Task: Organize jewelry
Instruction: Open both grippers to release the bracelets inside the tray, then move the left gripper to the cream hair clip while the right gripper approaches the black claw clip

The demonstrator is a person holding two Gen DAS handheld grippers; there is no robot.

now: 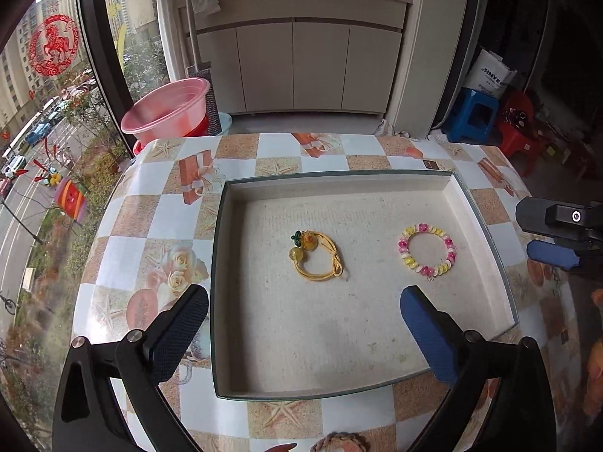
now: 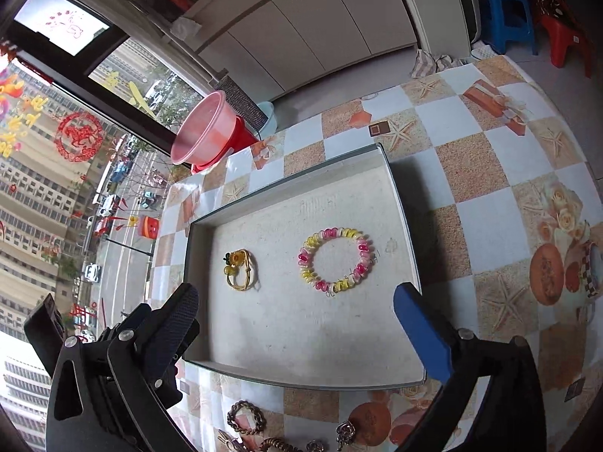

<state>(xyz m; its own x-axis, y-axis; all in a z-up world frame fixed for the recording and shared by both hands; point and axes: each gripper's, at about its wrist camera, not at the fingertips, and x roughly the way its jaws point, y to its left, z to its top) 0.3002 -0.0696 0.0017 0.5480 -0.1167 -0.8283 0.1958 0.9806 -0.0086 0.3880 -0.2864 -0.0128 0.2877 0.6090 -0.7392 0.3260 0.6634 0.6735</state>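
Note:
A shallow white tray point(image 1: 226, 248) point(image 2: 405, 226) lies on the tiled table. In it lie a yellow cord bracelet with an orange flower charm point(image 1: 316, 256) point(image 2: 241, 269) and a pink, yellow and white bead bracelet point(image 1: 427, 249) point(image 2: 336, 258). My left gripper point(image 1: 301, 335) is open and empty above the tray's near edge. My right gripper point(image 2: 297, 335) is open and empty above the tray's near side; it also shows in the left wrist view point(image 1: 557, 233). More loose jewelry lies on the table in front of the tray: a brown bead bracelet point(image 2: 247, 416) and small metal pieces point(image 2: 345, 431).
A pink basin point(image 1: 166, 109) on a red one stands beyond the table's far left corner by the window. Blue stool point(image 1: 473, 113) and red stool point(image 1: 520, 128) stand on the floor at the right. White cabinets point(image 1: 301, 60) are behind the table.

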